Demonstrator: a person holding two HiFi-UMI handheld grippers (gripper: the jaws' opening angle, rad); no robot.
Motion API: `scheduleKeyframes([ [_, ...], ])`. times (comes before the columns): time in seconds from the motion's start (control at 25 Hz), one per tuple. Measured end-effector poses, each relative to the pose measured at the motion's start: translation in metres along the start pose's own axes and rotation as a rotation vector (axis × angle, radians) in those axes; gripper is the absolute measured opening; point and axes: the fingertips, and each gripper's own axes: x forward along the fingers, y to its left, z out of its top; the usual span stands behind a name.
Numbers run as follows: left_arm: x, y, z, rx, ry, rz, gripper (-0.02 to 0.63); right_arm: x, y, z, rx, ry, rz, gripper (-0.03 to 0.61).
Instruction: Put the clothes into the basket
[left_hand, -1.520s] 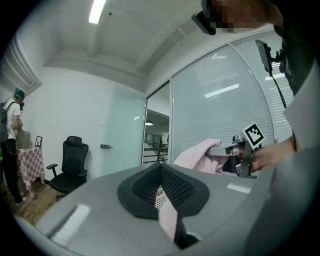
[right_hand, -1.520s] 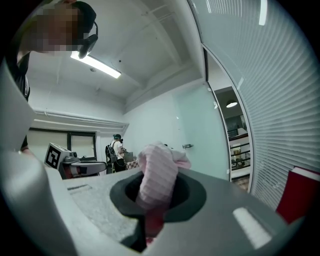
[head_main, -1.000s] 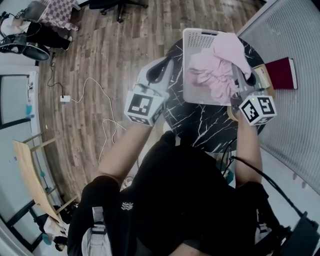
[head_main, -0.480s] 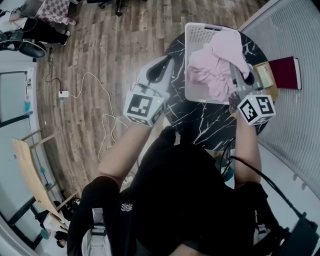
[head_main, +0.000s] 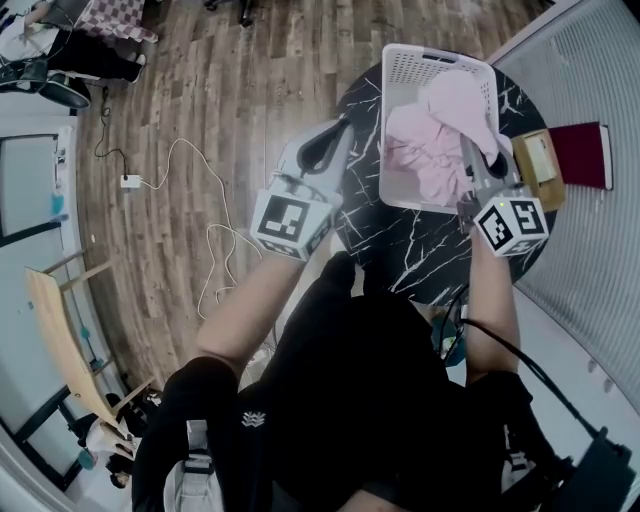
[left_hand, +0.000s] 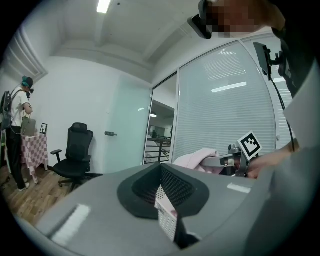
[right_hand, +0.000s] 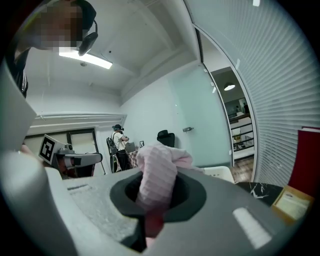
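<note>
Head view: the right tool (head_main: 472, 152) pinches pink clothes (head_main: 440, 130) over the basket (head_main: 435, 52) on the counter (head_main: 400, 250), with the left tool (head_main: 340, 130) farther left. Left gripper view: jaws pressed together, empty. Right gripper view: the cloth is bunched between the jaws, the basket just ahead.

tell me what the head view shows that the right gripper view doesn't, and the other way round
Only the head view: the whole white basket standing on the round black marble table, with wood floor around it. Only the right gripper view: the right claw shut on a fold of cloth, plus a standing person and an office chair far back. Both: the pink garment, the red book, the left claw.
</note>
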Motion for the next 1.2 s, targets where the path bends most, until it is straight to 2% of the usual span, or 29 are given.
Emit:
scheduleKeyframes([
  [0.28,0.002,-0.005,-0.013,0.037,0.025,-0.004,0.006,0.007,-0.01,-0.015,0.011,0.013,-0.001,0.034],
  [1.2,0.008,0.004,-0.036,-0.01,0.041,0.028,0.006,0.033,-0.032,-0.05,0.035,0.095,0.002,0.034],
])
